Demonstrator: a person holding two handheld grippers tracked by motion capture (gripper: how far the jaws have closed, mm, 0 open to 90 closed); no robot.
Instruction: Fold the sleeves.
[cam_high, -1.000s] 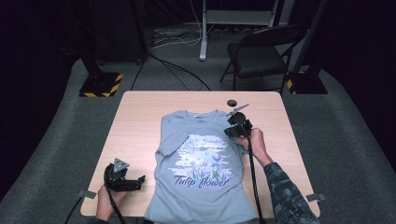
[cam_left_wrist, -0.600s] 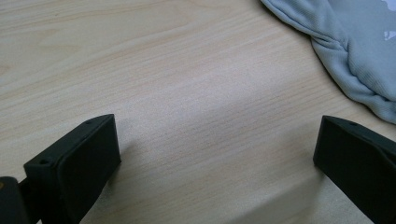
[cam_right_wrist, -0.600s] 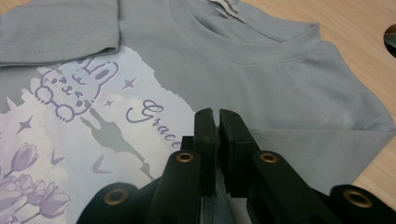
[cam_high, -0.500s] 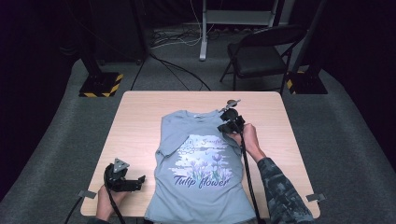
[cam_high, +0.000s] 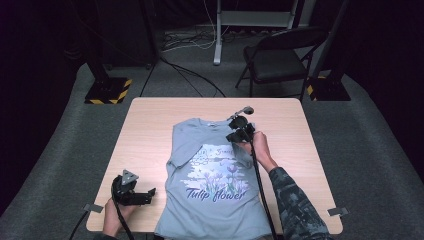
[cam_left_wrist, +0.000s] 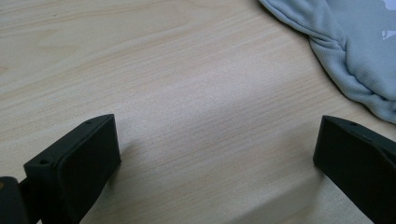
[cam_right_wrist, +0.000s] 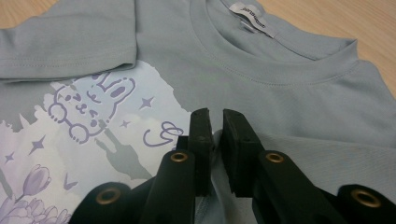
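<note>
- My right gripper (cam_high: 239, 131) sits over the shirt's upper right in the high view, near the collar (cam_right_wrist: 280, 60).
- Its jaws have just been opening a crack; a fold of the grey T-shirt (cam_high: 215, 175) is between them, pads nearly touching.
- The T-shirt lies flat at the table (cam_high: 150, 130) centre, print up.
- My left gripper (cam_high: 134, 192), lower left, gapes wide over bare wood, holding nothing; the shirt's sleeve (cam_left_wrist: 345, 60) lies at the upper right of its view.
</note>
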